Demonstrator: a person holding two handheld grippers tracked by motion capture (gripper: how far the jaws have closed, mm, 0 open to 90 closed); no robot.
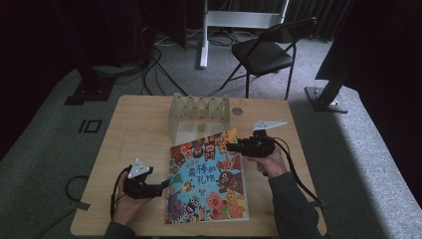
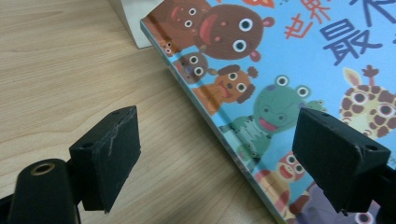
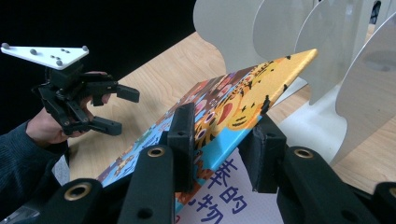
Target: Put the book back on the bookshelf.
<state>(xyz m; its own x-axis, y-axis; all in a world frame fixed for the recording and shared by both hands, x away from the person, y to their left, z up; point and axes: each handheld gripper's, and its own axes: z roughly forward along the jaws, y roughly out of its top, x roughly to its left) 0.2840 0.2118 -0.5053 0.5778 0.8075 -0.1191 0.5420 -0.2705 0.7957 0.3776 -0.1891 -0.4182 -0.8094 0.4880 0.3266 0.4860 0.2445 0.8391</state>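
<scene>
Glossy card covers: the picture book point(image 1: 208, 179) lay on the bench point(image 1: 134, 134) before the white rack point(image 1: 199, 115). Right tongs point(image 3: 223, 147) pinched its lifted top corner; left tongs point(image 2: 229, 156) gaped beside the spine. Thin, likely slippery, floppy; better gripped nearer the spine.

The colourful picture book's glossy paper cover point(image 2: 289, 70) lay on the pale, matt wood-grain tabletop point(image 2: 60, 60); the white smooth plastic divider rack point(image 3: 336, 56) looked matt.
</scene>
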